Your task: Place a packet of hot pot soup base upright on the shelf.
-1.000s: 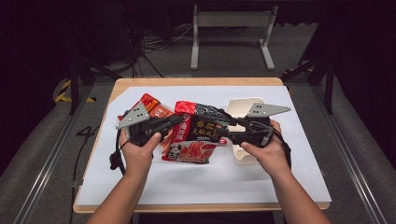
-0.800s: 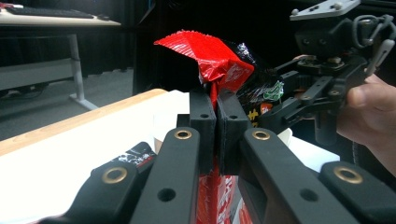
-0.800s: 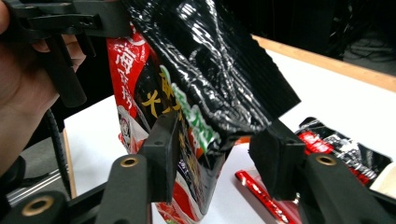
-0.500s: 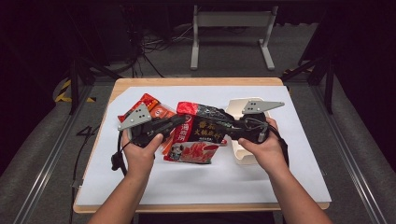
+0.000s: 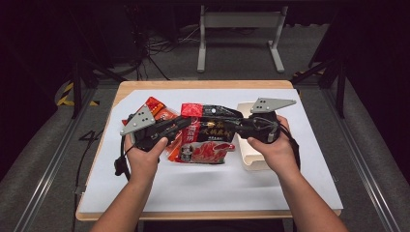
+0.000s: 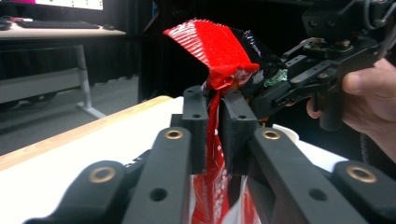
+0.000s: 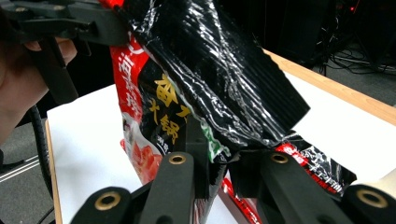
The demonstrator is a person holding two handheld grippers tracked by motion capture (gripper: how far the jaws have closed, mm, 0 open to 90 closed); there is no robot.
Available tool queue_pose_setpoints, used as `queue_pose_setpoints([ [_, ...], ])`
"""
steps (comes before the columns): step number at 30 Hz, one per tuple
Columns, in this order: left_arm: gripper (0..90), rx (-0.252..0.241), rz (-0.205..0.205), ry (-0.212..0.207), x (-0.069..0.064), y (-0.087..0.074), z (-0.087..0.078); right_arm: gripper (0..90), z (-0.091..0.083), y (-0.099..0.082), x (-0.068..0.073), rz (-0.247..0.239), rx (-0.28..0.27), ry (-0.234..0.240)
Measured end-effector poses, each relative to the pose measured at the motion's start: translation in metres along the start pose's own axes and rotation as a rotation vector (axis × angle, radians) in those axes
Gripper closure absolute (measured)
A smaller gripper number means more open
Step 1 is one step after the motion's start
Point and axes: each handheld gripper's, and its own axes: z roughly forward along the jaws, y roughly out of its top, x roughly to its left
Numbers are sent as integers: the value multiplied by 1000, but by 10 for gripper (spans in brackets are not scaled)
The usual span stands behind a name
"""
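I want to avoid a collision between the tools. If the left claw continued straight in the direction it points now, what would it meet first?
Probably the right claw. The left claw, shut on the red edge of the snack bag, points across the bag toward it; depth is unclear.

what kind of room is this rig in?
Probably a lab or recording studio, not a home: dark curtains all round, cables loose on the grey floor, floor rails beside the table, and a desk with a keyboard.
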Motion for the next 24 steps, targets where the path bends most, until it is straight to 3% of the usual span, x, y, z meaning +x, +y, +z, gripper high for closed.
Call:
queue_pose_setpoints([
  [4,699,-33,-16,-9,2,0,-1,812,-1,5,-5,4,0,1],
  [10,464,-55,-7,32,7,3,-8,814,-6,15,-12,-11,-1,-19],
  [16,369,-11,-11,73,11,2,-10,813,-13,25,-20,-24,-17,-37],
  [19,323,32,-5,120,13,0,-9,813,-17,30,-25,-35,-25,-51],
  [24,268,55,-7,154,17,-1,-10,812,-25,37,-34,-50,-27,-79],
])
